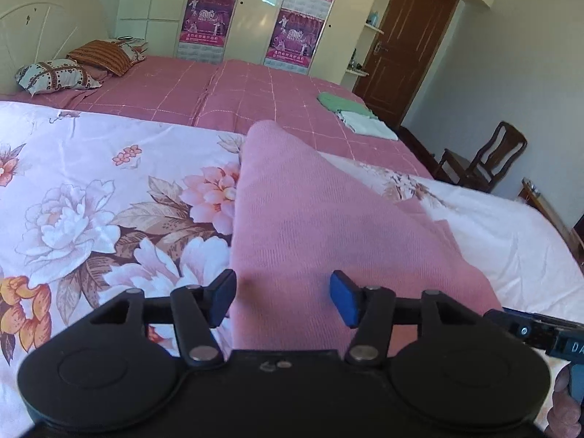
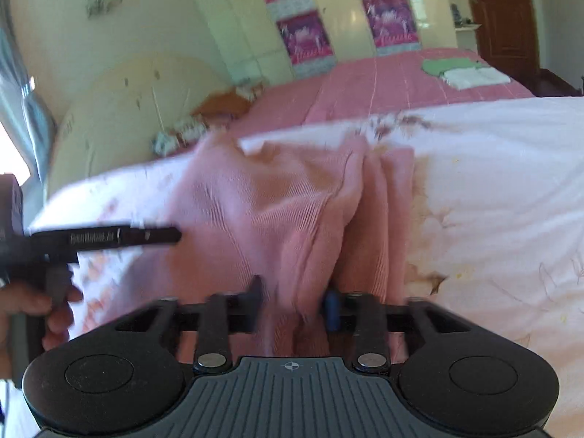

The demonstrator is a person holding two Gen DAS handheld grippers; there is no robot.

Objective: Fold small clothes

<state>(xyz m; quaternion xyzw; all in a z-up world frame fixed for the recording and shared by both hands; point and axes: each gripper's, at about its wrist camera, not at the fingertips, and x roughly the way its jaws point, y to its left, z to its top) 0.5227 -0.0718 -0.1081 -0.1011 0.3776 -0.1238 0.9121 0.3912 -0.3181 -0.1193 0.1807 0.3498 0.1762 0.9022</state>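
Left wrist view: we see our left gripper (image 1: pixel 283 301) with jaws apart, nothing gripped, over the pink knit garment (image 1: pixel 310 219) lying on the floral sheet (image 1: pixel 91 200). Right gripper (image 2: pixel 295 306) has bunched garment folds between its pads; grip unclear through blur.

pink garment (image 1: pixel 310 226): 1 | folded clothes (image 1: pixel 356 115): 2 | pillows (image 1: pixel 58 75): 2 | chair (image 1: pixel 485 160): 1 | posters (image 1: pixel 206 18): 4
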